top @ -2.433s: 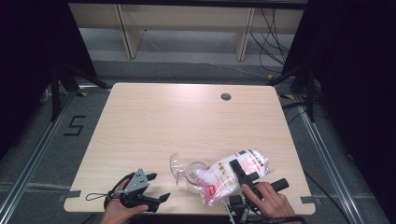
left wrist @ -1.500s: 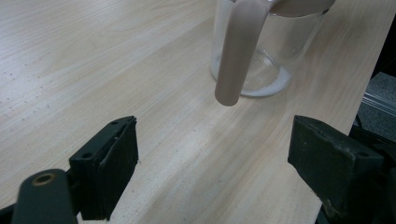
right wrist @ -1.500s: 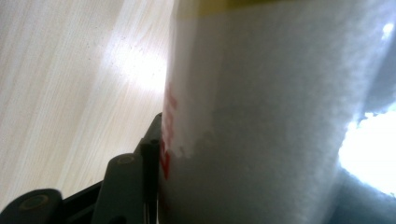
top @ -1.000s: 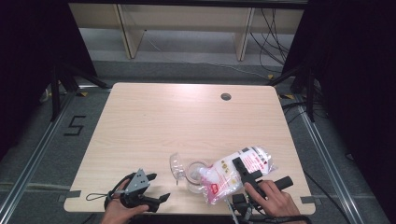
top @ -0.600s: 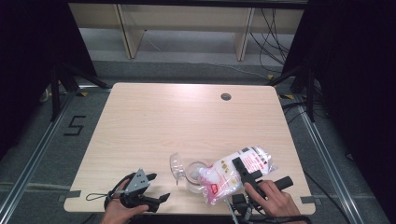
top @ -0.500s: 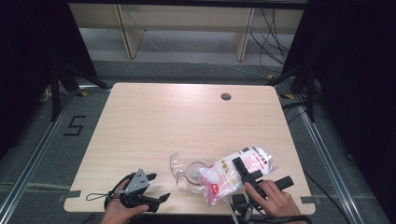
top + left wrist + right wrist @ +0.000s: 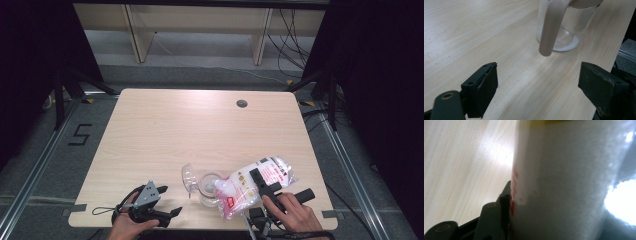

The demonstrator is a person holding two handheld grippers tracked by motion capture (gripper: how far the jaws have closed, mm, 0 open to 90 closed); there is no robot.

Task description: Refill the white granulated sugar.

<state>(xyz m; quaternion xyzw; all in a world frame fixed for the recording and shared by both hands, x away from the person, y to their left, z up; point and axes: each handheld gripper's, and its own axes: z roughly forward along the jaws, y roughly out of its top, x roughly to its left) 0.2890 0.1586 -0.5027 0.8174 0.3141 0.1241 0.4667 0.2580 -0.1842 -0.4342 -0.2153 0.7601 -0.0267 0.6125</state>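
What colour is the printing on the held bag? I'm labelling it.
Red, on the white bag; clearest in the high view.

Seen from above, the pale wooden worktop (image 7: pixel 165 130) lies bare from nine o'clock round through twelve to three, broken only by a small dark cable hole (image 7: pixel 242 103) near one o'clock. The clutter sits at five to six o'clock: a clear glass jar (image 7: pixel 209 186) with a white bag (image 7: pixel 250 185) leaning over it, the right claw (image 7: pixel 265 181) clamped on the bag. The left claw (image 7: pixel 165 207), at seven o'clock, stands with its jaws wide apart, with bare wood between it and the jar.
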